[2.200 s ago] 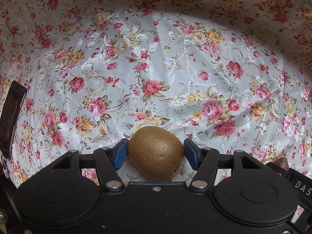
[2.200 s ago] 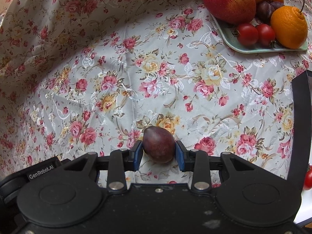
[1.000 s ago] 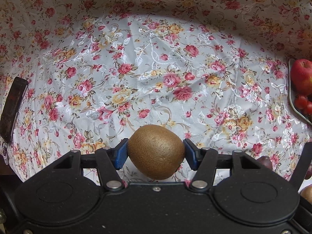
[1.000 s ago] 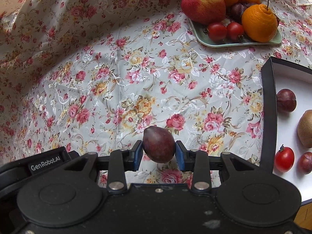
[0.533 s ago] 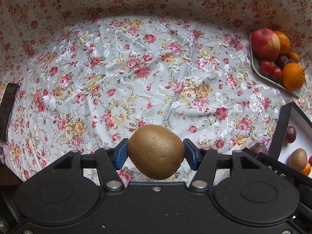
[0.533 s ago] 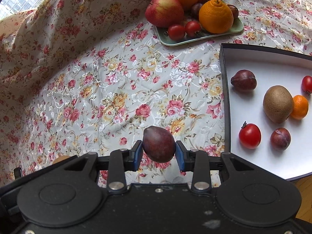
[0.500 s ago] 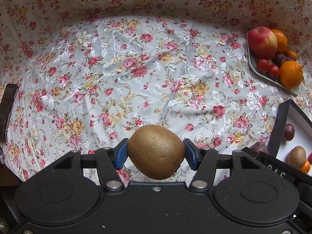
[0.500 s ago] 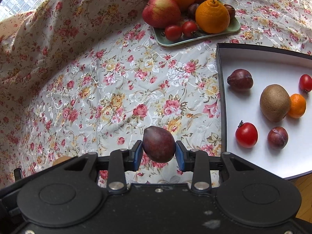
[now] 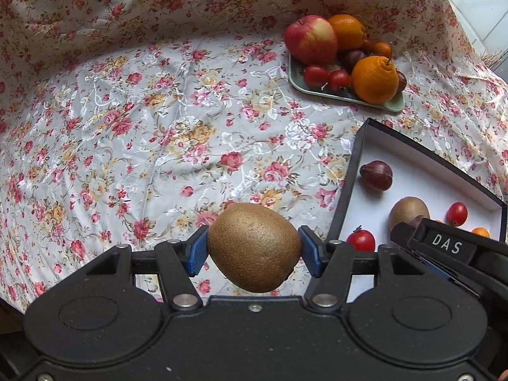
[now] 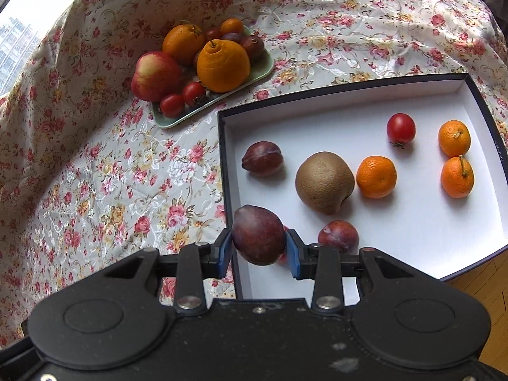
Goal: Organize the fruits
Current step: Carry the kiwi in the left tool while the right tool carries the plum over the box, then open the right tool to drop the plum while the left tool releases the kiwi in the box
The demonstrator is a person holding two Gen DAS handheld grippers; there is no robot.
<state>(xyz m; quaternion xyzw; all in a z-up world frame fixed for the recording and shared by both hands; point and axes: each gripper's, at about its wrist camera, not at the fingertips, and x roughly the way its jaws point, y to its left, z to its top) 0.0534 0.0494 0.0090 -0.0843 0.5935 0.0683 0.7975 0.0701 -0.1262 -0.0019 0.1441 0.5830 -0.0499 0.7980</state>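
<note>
Gripping a brown kiwi (image 9: 254,250) between its blue pads, the left tool (image 9: 254,252) hangs above the floral desk (image 9: 143,133), with the fruit's long axis lying across the jaws. From this left wrist view the black-walled box (image 9: 344,197) lies ahead and to the right, its near wall just beside the tool's right finger. Inside it sit a plum, a second kiwi and cherry tomatoes. Farther back, the green plate (image 9: 393,104) carries an apple, oranges and small fruit. Part of the right tool (image 9: 444,247) crosses the lower right corner, over the box.

Seen from the right wrist, the right tool (image 10: 258,247) is closed on a dark plum (image 10: 257,235), held straddling the box's left wall (image 10: 227,190), half over the white floor. The boxed kiwi (image 10: 324,181), three mandarins, a tomato and two plums lie apart from one another, leaving open floor ahead and to the right. By my reading, the right hand is nearer the drop: it needs only a short move forward and right, while the left must still cross the wall.
</note>
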